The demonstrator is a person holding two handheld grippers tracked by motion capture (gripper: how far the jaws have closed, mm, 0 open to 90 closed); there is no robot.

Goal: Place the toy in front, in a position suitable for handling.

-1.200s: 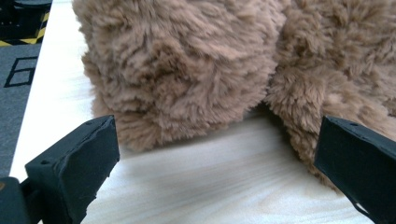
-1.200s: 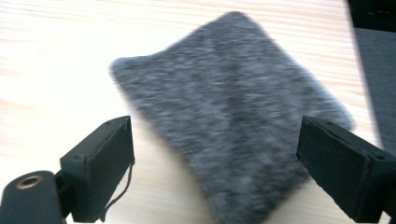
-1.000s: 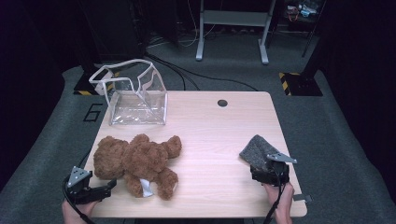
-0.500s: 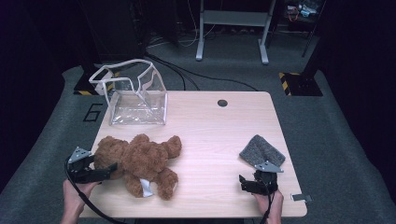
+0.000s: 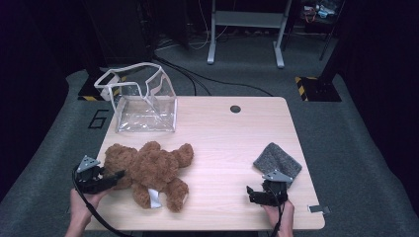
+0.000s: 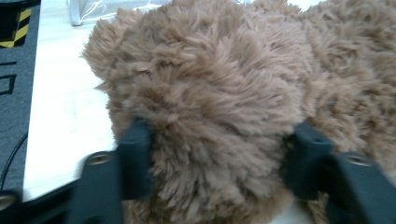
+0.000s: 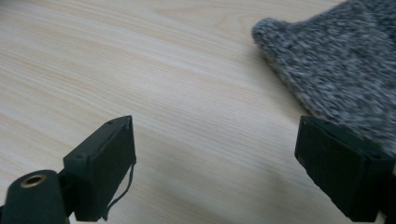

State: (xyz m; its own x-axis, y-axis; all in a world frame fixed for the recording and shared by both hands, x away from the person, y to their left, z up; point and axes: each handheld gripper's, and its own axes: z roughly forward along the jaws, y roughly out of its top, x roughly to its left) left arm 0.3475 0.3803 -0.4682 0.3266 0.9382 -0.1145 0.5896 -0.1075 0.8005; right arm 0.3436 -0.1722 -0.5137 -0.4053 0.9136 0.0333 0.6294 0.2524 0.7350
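Left hand-held gripper newly closing on fluffy brown teddy bear, lying flat

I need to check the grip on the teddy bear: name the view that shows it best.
The left gripper view: the left gripper has both jaws pressed into the teddy bear fur, having just closed. The high view shows the whole bear on the table, the contact too small. The right gripper view faces bare wood.

The teddy bear is shaggy brown plush. The grey cloth looks coarsely knitted; the table is smooth matt wood.
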